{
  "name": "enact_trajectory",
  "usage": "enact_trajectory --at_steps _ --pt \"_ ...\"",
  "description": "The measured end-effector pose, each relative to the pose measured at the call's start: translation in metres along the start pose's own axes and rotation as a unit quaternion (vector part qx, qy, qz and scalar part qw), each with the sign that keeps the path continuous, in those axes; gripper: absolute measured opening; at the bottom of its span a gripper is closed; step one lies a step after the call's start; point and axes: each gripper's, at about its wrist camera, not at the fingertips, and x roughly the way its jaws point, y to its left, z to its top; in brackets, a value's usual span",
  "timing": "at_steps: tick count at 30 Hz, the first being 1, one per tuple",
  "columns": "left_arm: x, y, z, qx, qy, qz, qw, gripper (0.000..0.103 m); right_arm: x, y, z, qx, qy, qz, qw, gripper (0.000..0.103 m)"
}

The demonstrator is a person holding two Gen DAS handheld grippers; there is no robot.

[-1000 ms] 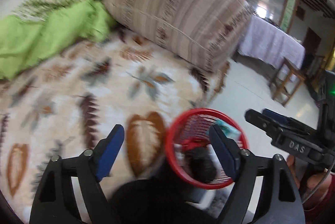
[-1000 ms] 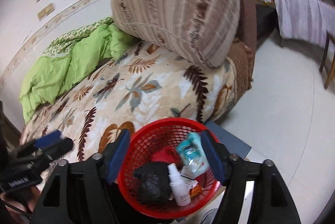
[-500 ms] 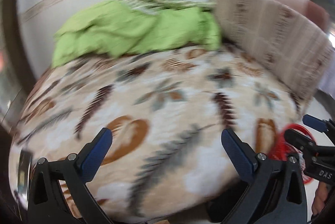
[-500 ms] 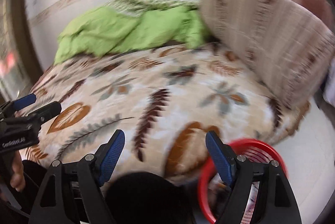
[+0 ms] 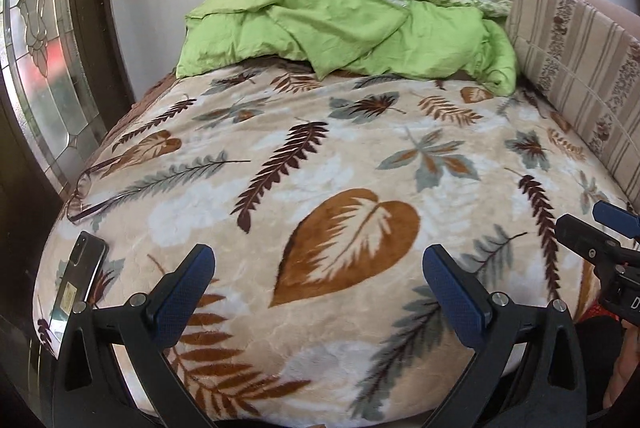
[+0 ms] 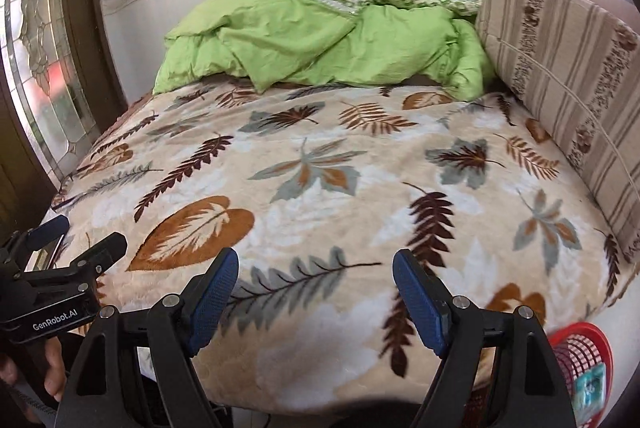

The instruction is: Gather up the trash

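A red mesh basket (image 6: 582,372) holding a teal packet (image 6: 588,390) stands on the floor at the bed's front right corner, at the lower right of the right wrist view. My left gripper (image 5: 318,272) is open and empty, held over the front edge of the leaf-patterned blanket (image 5: 320,168). My right gripper (image 6: 316,278) is open and empty over the same blanket (image 6: 320,168). Each gripper shows at the edge of the other's view: the right gripper (image 5: 600,240) and the left gripper (image 6: 76,240). No loose trash shows on the bed.
A dark phone (image 5: 78,280) lies at the bed's front left corner. A crumpled green quilt (image 5: 340,28) sits at the head of the bed. A striped cushion (image 6: 568,76) leans along the right side. A glass-panelled door (image 5: 44,68) stands to the left.
Both grippers swung left, away from the red basket, and now face the bed. The basket slid from the centre of both views to the right wrist view's lower right edge.
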Motion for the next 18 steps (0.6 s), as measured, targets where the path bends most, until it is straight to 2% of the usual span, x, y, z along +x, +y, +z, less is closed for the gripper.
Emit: enact_trajectory --at_steps 5,7,12,16,17,18 --pt "0.000 -0.021 -0.020 -0.017 0.028 0.025 0.9991 0.103 0.026 0.007 0.005 -0.004 0.014 -0.004 1.000 0.082" --pt "0.004 -0.056 -0.030 -0.028 0.044 0.024 0.9984 0.103 0.038 0.008 0.008 -0.003 0.018 -0.009 1.000 0.082" --pt "0.056 -0.024 -0.013 -0.053 0.094 0.031 0.9937 0.103 0.088 0.008 0.019 -0.007 0.052 -0.026 0.998 0.082" --pt "0.096 -0.013 -0.017 -0.076 0.139 0.035 0.9868 0.103 0.130 0.003 0.031 0.011 0.096 -0.030 0.995 0.082" --pt "0.109 -0.001 -0.020 -0.079 0.153 0.037 0.9845 0.103 0.140 0.000 0.035 0.021 0.101 -0.032 0.994 0.082" --pt "0.120 0.030 -0.016 -0.081 0.160 0.036 0.9831 0.103 0.147 -0.001 0.038 0.026 0.101 -0.040 0.994 0.082"
